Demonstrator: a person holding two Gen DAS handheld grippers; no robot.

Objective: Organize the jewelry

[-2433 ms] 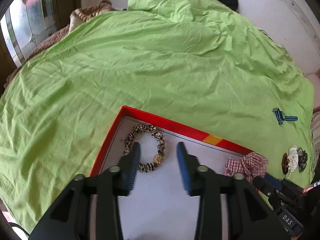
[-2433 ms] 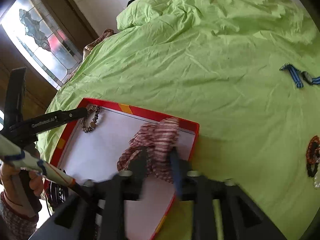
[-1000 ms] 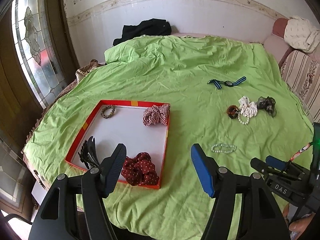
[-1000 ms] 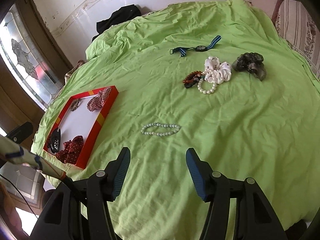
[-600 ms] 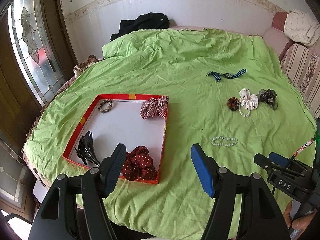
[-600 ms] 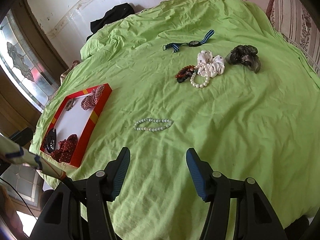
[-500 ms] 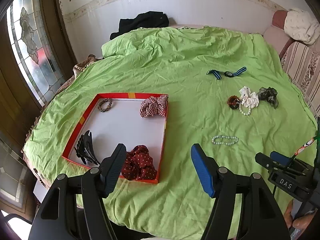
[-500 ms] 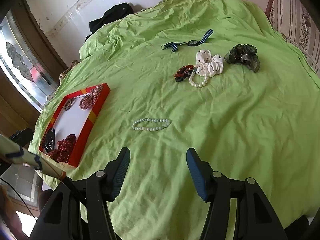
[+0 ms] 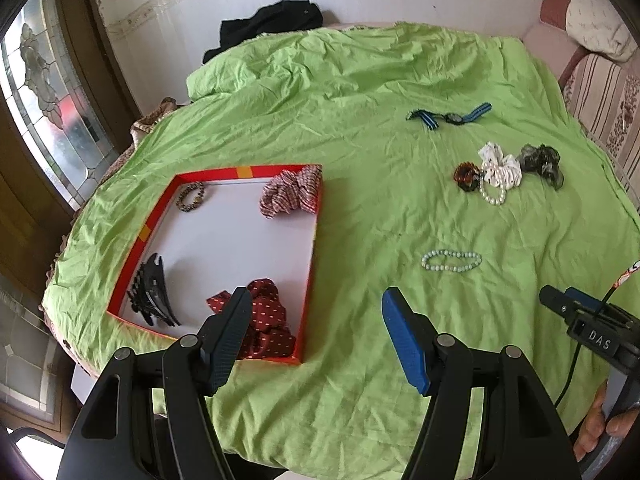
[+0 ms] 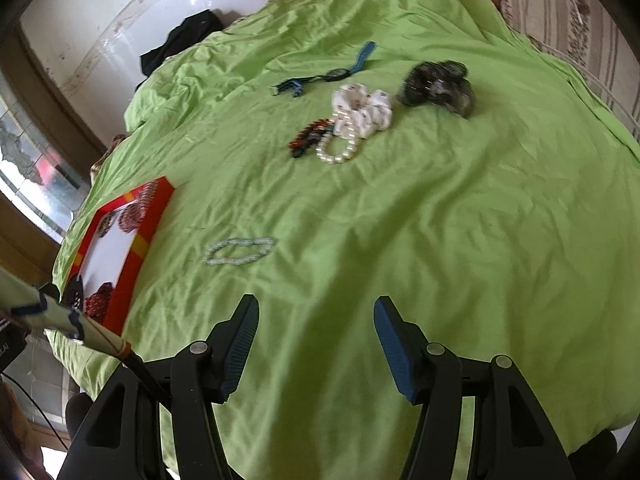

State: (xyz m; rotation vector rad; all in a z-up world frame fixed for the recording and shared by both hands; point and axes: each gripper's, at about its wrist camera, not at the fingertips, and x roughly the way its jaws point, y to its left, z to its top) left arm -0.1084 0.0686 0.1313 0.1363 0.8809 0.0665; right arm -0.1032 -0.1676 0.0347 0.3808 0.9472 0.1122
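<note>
A red-rimmed tray lies on the green bedspread. It holds a leopard bracelet, a checked scrunchie, a black claw clip and a dark red dotted scrunchie. A pale bead bracelet lies on the cloth right of the tray. Farther off sit a brown clip, a pearl bracelet, a white scrunchie, a dark scrunchie and a blue-strapped watch. My left gripper hangs open above the tray's near right corner. My right gripper hangs open and empty above bare cloth.
The bed's near edge lies just below both grippers. A stained-glass window and wooden frame stand at the left, a black garment by the back wall, a striped sofa at the right. A hand grips the other tool.
Both grippers pulled back from the tray to a high view, then sank a little toward the bed over the last second. The checked scrunchie, held earlier by the right gripper, now lies in the tray.
</note>
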